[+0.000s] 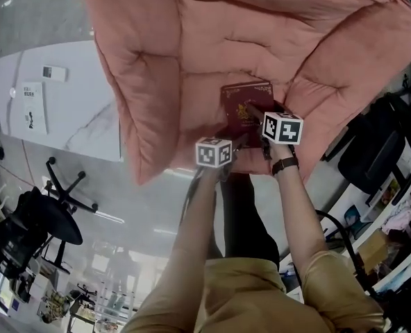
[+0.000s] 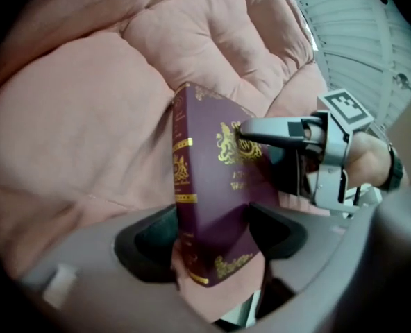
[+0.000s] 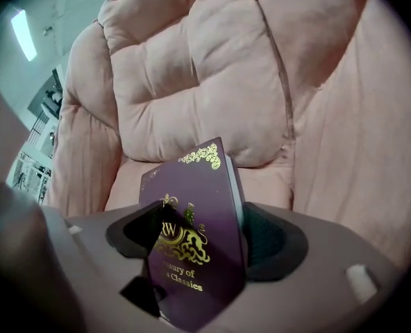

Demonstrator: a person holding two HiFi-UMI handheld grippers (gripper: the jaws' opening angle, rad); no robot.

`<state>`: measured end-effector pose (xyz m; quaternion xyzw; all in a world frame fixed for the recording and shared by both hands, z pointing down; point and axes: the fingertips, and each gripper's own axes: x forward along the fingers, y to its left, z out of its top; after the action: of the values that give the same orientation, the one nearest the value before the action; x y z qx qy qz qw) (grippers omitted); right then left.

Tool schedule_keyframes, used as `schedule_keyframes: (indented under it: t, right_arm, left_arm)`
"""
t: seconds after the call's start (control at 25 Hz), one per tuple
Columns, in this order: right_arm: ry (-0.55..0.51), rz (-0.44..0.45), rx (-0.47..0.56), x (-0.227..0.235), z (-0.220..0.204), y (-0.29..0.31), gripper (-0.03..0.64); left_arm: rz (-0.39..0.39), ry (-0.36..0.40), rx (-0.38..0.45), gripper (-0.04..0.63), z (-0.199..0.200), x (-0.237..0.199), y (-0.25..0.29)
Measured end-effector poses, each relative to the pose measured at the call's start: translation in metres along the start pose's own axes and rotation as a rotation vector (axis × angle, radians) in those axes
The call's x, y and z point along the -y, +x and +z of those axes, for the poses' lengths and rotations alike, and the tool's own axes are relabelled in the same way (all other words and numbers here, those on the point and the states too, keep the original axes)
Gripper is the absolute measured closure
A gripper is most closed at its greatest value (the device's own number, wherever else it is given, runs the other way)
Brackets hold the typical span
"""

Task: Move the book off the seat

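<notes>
Head view: a person leans over a pink padded armchair (image 1: 212, 40), both handheld grippers down on a maroon hardback book (image 1: 246, 106) with gold ornament, which sits at the front edge of the seat cushion, midway between the two arms of the chair. The left gripper (image 1: 228, 144) takes the book at its near lower corner. In the left gripper view the book (image 2: 212, 200) stands tilted, spine toward the camera, between that gripper's (image 2: 212, 236) two pads, which appear closed against spine and cover. The right gripper (image 1: 257, 120) comes in from the right-hand side. One of its fingers (image 2: 264, 132) lies across the gold crest on the front cover. In the right gripper view the book (image 3: 198, 248) fills the gap between the jaws, the right pad against the page edge, so that gripper (image 3: 198, 245) too looks clamped on it. The step in hand is the grasp, seemingly just made; the book is not yet clear of the cushion. The next move calls for both hands to rise together, keeping the same spacing so the book does not twist or slip, then carry it past the front edge of the seat. The white marble-look table (image 1: 87, 123) beside the chair looks a likely landing place.
</notes>
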<state>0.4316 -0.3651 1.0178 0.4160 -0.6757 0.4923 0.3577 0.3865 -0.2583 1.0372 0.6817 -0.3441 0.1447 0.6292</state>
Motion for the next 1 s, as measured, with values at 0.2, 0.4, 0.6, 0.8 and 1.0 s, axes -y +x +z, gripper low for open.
schedule_keyframes:
  t: [0.2,0.4,0.6,0.8,1.0]
  right_arm:
    - [0.023,0.011,0.042,-0.017,0.001,-0.035,0.252]
    - [0.090,0.063,0.146,-0.044,0.008,-0.080,0.250]
    - [0.154,0.127,0.274,-0.070,0.016,-0.136,0.249]
    - [0.163,0.223,0.392,-0.101,0.017,-0.204,0.255]
    - [0.148,0.263,0.469,-0.131,0.008,-0.273,0.264]
  left_arm:
    - [0.012,0.048,-0.004,0.275,-0.001,0.023,-0.029]
    - [0.044,0.178,0.005,0.275,0.011,0.048,-0.073]
    - [0.081,0.340,0.024,0.281,0.025,0.084,-0.122]
    - [0.105,0.457,0.049,0.307,0.030,0.129,-0.176]
    - [0.128,0.550,0.054,0.318,0.023,0.173,-0.228]
